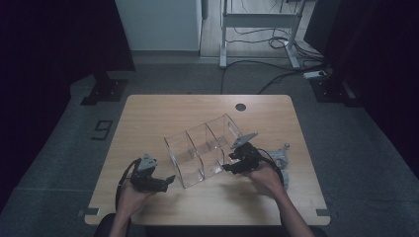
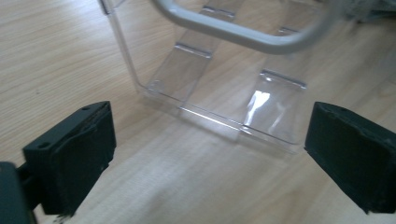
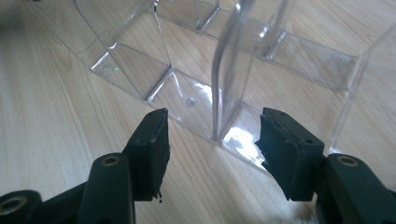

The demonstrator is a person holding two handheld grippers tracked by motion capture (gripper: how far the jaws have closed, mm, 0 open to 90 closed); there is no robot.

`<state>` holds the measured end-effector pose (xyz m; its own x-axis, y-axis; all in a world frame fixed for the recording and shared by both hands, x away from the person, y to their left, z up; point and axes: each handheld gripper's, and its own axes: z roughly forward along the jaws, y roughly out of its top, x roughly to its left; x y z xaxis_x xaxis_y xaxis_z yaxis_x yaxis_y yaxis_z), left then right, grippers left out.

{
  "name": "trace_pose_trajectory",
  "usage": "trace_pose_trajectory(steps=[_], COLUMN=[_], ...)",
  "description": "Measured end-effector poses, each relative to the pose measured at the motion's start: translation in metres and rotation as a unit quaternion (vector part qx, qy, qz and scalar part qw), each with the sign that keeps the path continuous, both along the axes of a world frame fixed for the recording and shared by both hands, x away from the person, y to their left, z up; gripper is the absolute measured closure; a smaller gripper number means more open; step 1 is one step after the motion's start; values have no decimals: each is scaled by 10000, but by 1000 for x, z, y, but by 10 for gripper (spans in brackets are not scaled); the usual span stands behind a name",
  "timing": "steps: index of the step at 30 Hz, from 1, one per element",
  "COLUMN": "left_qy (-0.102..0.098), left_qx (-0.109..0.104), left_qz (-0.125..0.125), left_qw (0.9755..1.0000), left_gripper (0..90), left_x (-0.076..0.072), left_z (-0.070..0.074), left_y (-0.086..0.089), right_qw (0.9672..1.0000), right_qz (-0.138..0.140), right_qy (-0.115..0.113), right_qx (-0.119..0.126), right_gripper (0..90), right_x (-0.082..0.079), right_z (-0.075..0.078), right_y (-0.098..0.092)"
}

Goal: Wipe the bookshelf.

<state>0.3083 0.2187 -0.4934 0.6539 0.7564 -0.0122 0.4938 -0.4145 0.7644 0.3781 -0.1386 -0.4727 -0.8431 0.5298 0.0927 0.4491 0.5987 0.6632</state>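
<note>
While the clear plastic three-compartment organizer (image 1: 205, 150) sits mid-table, the right gripper (image 3: 212, 135) straddles one wall edge, pads apart, not pressing. Left gripper (image 2: 208, 149) is spread wide, nothing held, near its corner.

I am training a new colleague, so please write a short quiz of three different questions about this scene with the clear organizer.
1. True or false: the left gripper is closed on the clear organizer.
2. How many compartments does the organizer have in the high view?
3. What lies between the jaws of the right gripper? A) a pen B) an edge of the organizer's wall C) a cable

Key
1. False; its jaws stand wide apart, short of the organizer.
2. Three.
3. B; the pads do not press on it.
</note>
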Motion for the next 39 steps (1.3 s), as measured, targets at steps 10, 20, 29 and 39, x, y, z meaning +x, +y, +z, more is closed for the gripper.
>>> trace_pose_trajectory(steps=[10,20,29,39], left_qy=[-94,-125,-79,21], left_qx=[122,215,311,293], left_qz=[-284,-72,102,476], left_qw=[9995,9997,9994,9984], left_gripper=[0,82,141,143], left_x=[0,12,15,25], left_z=[9,8,11,10], left_y=[-33,-44,-33,-12], right_qw=[9995,9983,9966,9946], right_qz=[-295,-557,-789,-998], right_qy=[6,-20,-42,15], right_qx=[-63,-157,-225,-295], right_gripper=[395,379,366,361], right_x=[-11,-11,-9,-6], right_z=[1,2,4,1], right_y=[-23,-43,-58,-73])
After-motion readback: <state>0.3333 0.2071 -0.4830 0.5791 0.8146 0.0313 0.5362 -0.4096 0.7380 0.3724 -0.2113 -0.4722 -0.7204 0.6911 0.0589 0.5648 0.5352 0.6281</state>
